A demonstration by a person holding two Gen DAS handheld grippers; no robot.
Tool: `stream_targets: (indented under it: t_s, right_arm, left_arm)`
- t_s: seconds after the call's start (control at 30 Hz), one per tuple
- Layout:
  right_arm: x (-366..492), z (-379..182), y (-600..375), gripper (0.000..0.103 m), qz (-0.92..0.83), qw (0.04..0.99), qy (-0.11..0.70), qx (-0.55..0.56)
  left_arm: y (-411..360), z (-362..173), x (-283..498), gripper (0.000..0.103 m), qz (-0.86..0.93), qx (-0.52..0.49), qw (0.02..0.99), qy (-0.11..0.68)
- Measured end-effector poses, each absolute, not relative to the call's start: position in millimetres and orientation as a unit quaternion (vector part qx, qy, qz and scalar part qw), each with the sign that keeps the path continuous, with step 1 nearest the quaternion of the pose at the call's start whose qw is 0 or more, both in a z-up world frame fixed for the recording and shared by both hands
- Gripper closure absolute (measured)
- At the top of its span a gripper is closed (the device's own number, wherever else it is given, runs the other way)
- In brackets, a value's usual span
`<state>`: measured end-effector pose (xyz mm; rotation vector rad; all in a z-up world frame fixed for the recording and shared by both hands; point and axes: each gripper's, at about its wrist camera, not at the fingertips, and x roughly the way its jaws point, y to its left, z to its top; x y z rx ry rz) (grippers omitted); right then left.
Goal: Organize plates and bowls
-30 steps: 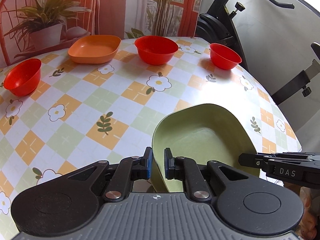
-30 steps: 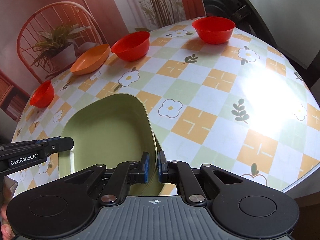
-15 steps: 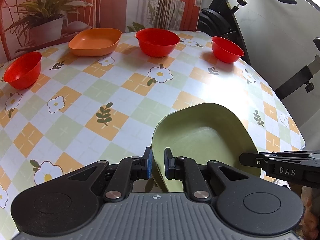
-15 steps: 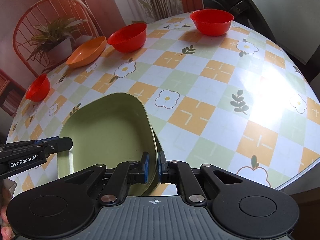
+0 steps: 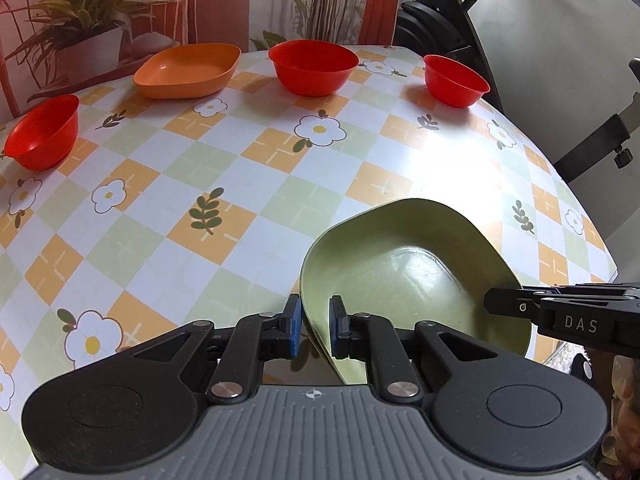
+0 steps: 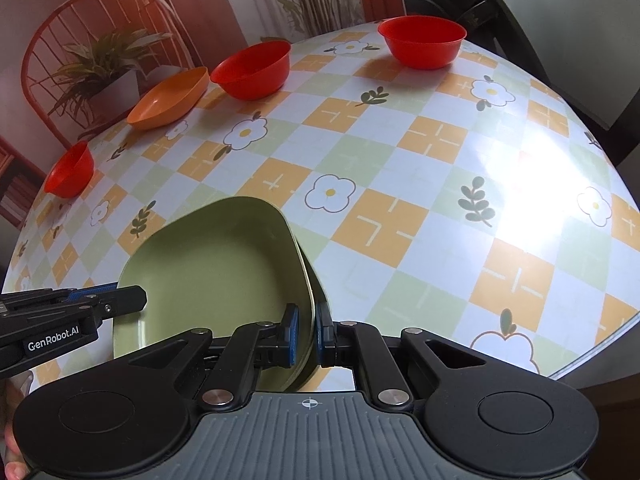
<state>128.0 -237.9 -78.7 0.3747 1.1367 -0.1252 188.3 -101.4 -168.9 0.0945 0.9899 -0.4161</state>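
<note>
Nearest to both cameras is a green plate (image 5: 416, 276), held tilted above the near edge of the table (image 5: 248, 168) by 2 grippers at once. The left gripper (image 5: 314, 330) has its blue-padded jaws pinching the plate's left rim, 1 pad outside the wall and 1 inside the hollow. The right gripper (image 6: 305, 334) has its jaws pinching the opposite rim in the same manner. In the right wrist view a second green edge shows just behind the held rim, so there may be 2 stacked plates; this cannot be told for certain. Each gripper appears in the other's camera as a dark bar crossing the plate's near corner. A bit of the person's hand (image 6: 12, 468) shows at the bottom left corner of the right wrist view.

Beyond the plate spreads the checked tablecloth with flowers and leaves. Along the far side stand 4 dishes, well apart from the plate: a small red bowl (image 5: 42, 136) at the left, an orange plate (image 5: 188, 70), a larger red bowl (image 5: 312, 66) and another red bowl (image 5: 454, 80) at the right. Behind the table are a potted plant (image 5: 88, 36) and black exercise equipment (image 5: 440, 20).
</note>
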Motion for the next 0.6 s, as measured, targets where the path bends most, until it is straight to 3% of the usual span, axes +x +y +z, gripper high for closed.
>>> stream_targets:
  t_s: [0.6]
  right_arm:
    - [129.0, -78.5, -237.2, 0.094, -0.060, 0.826, 0.534, 0.169]
  left_arm:
    - [-99.4, -170.3, 188.1, 0.086, -0.192, 0.043, 0.858, 0.474]
